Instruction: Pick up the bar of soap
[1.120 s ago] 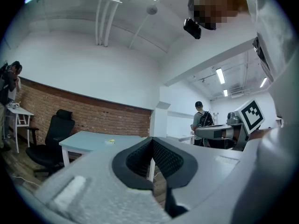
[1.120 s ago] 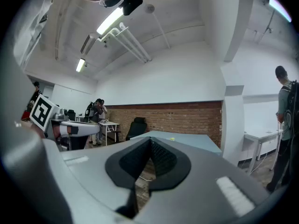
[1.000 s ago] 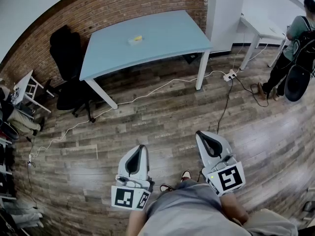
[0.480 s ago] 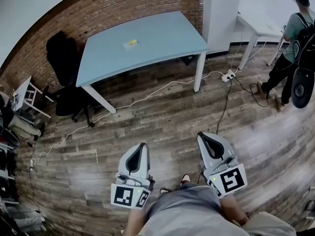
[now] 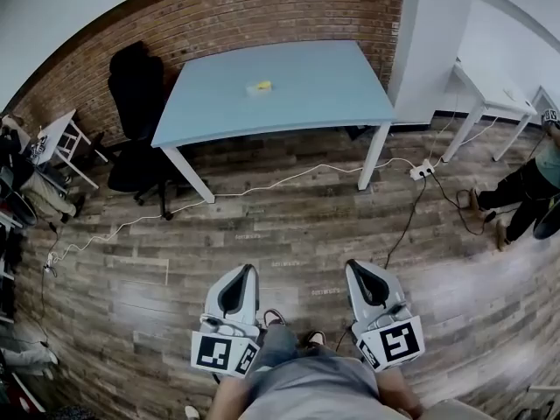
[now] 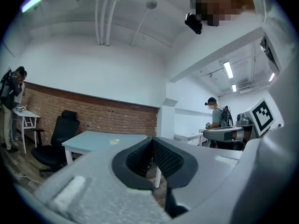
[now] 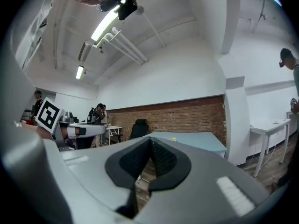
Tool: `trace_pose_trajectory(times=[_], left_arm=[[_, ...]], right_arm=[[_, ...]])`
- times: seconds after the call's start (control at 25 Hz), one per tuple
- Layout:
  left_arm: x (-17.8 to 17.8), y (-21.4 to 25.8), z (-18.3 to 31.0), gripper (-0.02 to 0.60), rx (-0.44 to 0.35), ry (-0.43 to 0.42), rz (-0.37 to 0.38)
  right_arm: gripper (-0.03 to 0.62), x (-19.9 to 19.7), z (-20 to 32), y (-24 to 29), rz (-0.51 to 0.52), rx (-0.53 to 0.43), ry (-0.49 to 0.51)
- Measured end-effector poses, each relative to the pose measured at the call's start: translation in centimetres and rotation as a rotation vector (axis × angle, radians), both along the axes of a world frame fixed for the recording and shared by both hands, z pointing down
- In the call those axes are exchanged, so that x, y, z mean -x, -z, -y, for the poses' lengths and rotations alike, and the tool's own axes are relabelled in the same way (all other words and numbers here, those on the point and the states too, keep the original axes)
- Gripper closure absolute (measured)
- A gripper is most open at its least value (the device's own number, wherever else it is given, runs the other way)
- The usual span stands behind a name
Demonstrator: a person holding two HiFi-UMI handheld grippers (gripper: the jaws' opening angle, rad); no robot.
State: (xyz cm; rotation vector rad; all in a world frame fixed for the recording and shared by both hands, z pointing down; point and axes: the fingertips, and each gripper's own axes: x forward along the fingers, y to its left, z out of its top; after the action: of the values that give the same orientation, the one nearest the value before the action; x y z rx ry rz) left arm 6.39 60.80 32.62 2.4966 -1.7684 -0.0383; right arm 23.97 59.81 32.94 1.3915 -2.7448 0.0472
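Soap bar (image 5: 260, 87), small and yellow, on the pale blue table (image 5: 332, 94), well ahead of both jaw pairs. Left gripper (image 5: 242, 272) and right gripper (image 5: 358, 268): jaws pressed together, empty, carried low and pointed forward, presumably because the table is not yet within reach.

Wood-plank floor (image 5: 289, 226); rough brick wall (image 5: 262, 11).
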Motion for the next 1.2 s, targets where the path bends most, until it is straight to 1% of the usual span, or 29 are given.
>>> trace_pose_trajectory(times=[0.32,0.6,0.84,1.04,1.2], left_arm=[[1.2,-1.6,3.8,0.578,0.032,-0.002,-0.023],[3.7,-1.4,9.4,0.578,0.031,-0.012,-0.038],[7.0,-1.2,14.9,0.578,0.035,-0.047,-0.042],[10.4,-1.1,19.5,0.578,0.039,-0.075,-0.048],[12.8,-1.4,22.3,0.578,0.037,-0.081,-0.057]], right_arm=[[0.592,2.6,3.9,-1.7,-0.010,0.043,0.038],[0.592,5.6,9.3,-1.7,-0.031,0.048,0.046],[0.592,9.6,14.8,-1.8,-0.057,0.066,0.037],[0.592,12.7,19.4,-1.5,-0.091,0.057,-0.019],[0.592,15.0,22.1,-1.8,-0.093,0.058,-0.030]])
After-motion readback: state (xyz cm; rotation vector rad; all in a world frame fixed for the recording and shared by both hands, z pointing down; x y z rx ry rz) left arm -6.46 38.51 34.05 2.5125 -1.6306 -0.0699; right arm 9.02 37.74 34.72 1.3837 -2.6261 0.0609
